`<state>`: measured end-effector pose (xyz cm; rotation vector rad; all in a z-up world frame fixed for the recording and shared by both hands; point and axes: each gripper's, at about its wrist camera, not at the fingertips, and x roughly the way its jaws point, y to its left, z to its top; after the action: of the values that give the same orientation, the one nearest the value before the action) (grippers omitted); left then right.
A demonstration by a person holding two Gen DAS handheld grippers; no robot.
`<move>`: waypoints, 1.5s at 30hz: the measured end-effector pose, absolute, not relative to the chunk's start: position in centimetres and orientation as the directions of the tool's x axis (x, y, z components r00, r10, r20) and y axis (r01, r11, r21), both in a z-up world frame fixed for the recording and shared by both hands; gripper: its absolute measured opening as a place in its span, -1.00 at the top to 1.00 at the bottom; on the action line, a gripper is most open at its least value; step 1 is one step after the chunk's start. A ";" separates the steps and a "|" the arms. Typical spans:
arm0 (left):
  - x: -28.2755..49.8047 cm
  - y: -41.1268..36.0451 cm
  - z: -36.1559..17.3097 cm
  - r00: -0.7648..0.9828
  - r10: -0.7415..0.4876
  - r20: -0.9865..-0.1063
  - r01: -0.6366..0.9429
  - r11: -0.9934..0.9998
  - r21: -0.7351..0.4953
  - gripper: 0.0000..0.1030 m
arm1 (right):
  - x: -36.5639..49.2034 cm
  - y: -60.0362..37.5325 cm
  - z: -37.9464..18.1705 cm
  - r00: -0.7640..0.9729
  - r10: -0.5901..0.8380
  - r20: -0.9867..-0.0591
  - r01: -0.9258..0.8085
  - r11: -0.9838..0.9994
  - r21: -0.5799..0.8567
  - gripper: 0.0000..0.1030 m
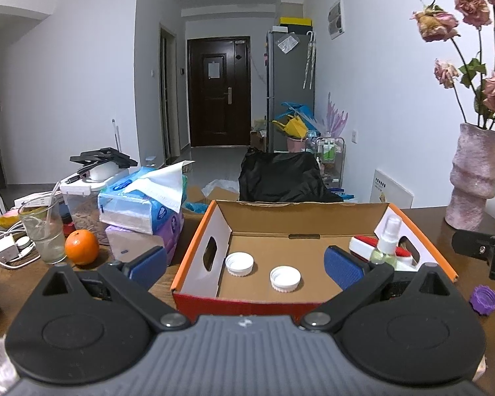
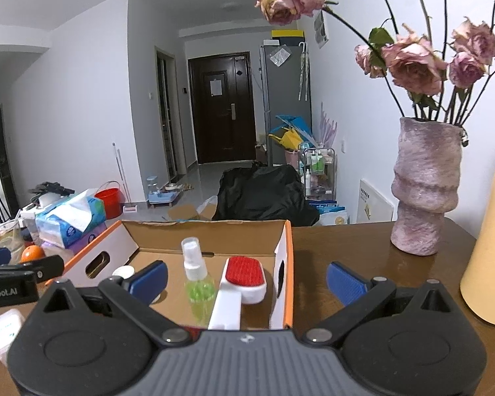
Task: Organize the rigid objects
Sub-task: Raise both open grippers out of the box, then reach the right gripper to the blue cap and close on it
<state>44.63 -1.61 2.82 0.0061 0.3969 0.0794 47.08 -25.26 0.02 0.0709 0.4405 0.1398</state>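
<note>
An orange-rimmed cardboard box (image 1: pixel 194 244) (image 2: pixel 288 264) stands on the brown table. Two white caps (image 1: pixel 240 263) (image 1: pixel 285 279) lie on its floor. A green spray bottle (image 1: pixel 386 242) (image 2: pixel 198 280) and a white brush with a red pad (image 1: pixel 363 246) (image 2: pixel 244 277) lie in its right part. A purple cap (image 1: pixel 484 299) rests on the table right of the box. My left gripper (image 1: pixel 246 264) hangs open in front of the box, holding nothing. My right gripper (image 2: pixel 246 279) is open too, straddling the box's right wall.
An orange (image 1: pixel 82 247), a glass with a straw (image 1: pixel 43 231), tissue packs (image 1: pixel 142 208), chargers and cables (image 1: pixel 6 247) crowd the left. A pink vase of dried roses (image 1: pixel 473 184) (image 2: pixel 425 184) stands back right. A yellow bottle (image 2: pixel 491 247) is at the far right.
</note>
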 end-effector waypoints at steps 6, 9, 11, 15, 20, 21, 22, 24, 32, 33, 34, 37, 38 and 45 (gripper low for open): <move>42.1 -1.4 2.5 0.921 0.066 -0.383 -0.063 0.998 0.020 -1.00 | 44.1 -25.6 -0.3 0.906 0.127 -0.404 -0.105 0.991 0.078 -1.00; 41.1 -1.3 2.4 0.922 0.063 -0.383 -0.059 0.998 0.021 -1.00 | 42.9 -25.4 -0.5 0.906 0.134 -0.403 -0.119 0.991 0.061 -1.00; 40.4 -1.2 2.2 0.921 0.060 -0.385 -0.056 0.998 0.019 -1.00 | 42.0 -25.3 -0.7 0.903 0.139 -0.406 -0.128 0.990 0.054 -1.00; 39.2 -1.1 1.8 0.918 0.053 -0.394 -0.049 0.999 0.019 -1.00 | 40.4 -25.2 -1.2 0.898 0.140 -0.416 -0.133 0.990 0.047 -1.00; 37.8 -1.4 1.0 0.907 0.040 -0.418 -0.037 0.999 0.015 -1.00 | 38.5 -25.2 -2.3 0.886 0.135 -0.443 -0.127 0.991 0.046 -0.99; 37.6 -1.5 0.8 0.906 0.038 -0.422 -0.034 0.999 0.017 -1.00 | 38.2 -25.2 -2.5 0.883 0.133 -0.451 -0.126 0.991 0.046 -0.99; 37.3 -1.6 0.6 0.904 0.035 -0.426 -0.030 0.999 0.018 -1.00 | 37.9 -25.2 -2.8 0.879 0.131 -0.458 -0.125 0.991 0.044 -0.99; 36.7 -1.8 0.3 0.899 0.026 -0.437 -0.021 1.000 0.016 -1.00 | 37.2 -25.2 -3.3 0.873 0.125 -0.472 -0.121 0.992 0.039 -0.99; 34.6 -2.4 -1.3 0.879 0.014 -0.476 -0.005 1.000 0.020 -1.00 | 34.7 -25.6 -5.8 0.835 0.103 -0.541 -0.103 0.994 0.031 -0.97; 34.4 -2.4 -1.5 0.876 0.013 -0.482 -0.004 1.000 0.020 -1.00 | 34.5 -25.6 -6.2 0.828 0.101 -0.551 -0.101 0.994 0.030 -0.96; 34.2 -2.4 -1.7 0.872 0.013 -0.489 -0.003 1.000 0.021 -1.00 | 34.3 -25.6 -6.5 0.822 0.098 -0.561 -0.099 0.995 0.029 -0.96; 33.8 -2.6 -2.5 0.860 0.010 -0.511 0.001 1.000 0.021 -1.00 | 33.9 -25.8 -7.5 0.802 0.098 -0.589 -0.095 0.995 0.037 -0.94; 33.7 -2.7 -2.7 0.856 0.009 -0.516 0.003 1.000 0.023 -1.00 | 33.9 -25.8 -7.9 0.793 0.100 -0.601 -0.094 0.995 0.041 -0.91; 33.1 -3.2 -3.3 0.851 0.009 -0.525 0.010 0.999 0.034 -1.00 | 34.4 -25.5 -9.2 0.772 0.108 -0.626 -0.098 0.994 0.050 -0.74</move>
<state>33.12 -3.23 -3.29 0.0356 0.5528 -0.0001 34.40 -25.46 -9.18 0.0153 0.6792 0.1113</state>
